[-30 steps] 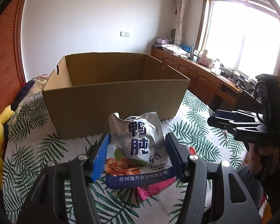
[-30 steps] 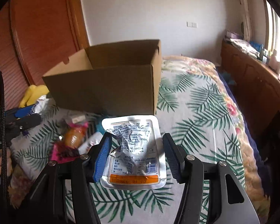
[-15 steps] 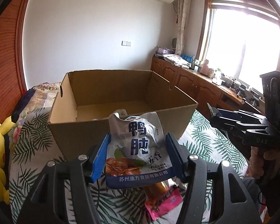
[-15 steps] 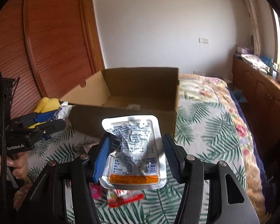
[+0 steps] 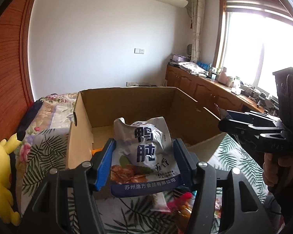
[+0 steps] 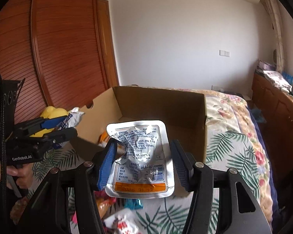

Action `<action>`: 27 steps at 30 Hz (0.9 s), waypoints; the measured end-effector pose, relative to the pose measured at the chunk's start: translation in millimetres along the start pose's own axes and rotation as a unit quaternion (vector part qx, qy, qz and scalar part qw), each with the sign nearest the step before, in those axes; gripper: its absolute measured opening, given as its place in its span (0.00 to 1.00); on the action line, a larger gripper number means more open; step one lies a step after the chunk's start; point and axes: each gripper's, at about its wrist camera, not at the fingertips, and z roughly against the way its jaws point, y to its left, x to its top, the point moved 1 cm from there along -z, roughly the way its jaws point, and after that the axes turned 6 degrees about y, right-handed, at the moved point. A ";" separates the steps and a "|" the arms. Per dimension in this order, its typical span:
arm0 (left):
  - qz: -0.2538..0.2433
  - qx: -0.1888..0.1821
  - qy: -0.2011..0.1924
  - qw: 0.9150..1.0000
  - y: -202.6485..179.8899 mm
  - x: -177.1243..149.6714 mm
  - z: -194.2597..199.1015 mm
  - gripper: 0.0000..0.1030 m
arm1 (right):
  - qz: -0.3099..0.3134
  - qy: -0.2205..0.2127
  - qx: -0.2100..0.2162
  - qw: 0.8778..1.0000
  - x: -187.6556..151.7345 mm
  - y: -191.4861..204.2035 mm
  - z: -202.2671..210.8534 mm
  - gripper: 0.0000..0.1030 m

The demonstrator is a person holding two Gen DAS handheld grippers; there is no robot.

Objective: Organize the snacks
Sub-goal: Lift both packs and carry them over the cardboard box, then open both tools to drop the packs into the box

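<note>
Over the leaf-print bed [image 6: 234,156], each hand-held gripper [image 5: 144,161] [image 6: 141,163] clamps a snack pouch [image 5: 146,156] [image 6: 140,156] before the cardboard box [image 5: 138,105]

Both wrist views now look down over the near rim of the open brown cardboard box [image 5: 127,105], where a second ago they faced its outer wall. Its floor and an orange packet [image 6: 103,137] inside now show. The silver-white pouch with blue characters [image 5: 146,156] and the silver foil pouch with an orange strip [image 6: 140,156] now overlap the box's opening, lifted off the palm-leaf bedspread [image 6: 234,152].
</note>
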 end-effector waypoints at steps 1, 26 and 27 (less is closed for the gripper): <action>-0.001 0.003 0.000 1.000 2.4 2.0 -2.5 0.58 | 0.000 0.000 0.000 1.000 1.9 -0.8 -3.0 0.56; -0.012 0.019 0.039 0.999 6.6 26.3 -62.7 0.58 | -0.002 0.030 -0.004 1.000 22.7 -6.0 -65.7 0.56; -0.013 0.020 0.042 0.999 5.4 25.7 -65.2 0.58 | -0.002 0.033 -0.003 0.999 22.5 -6.0 -68.5 0.56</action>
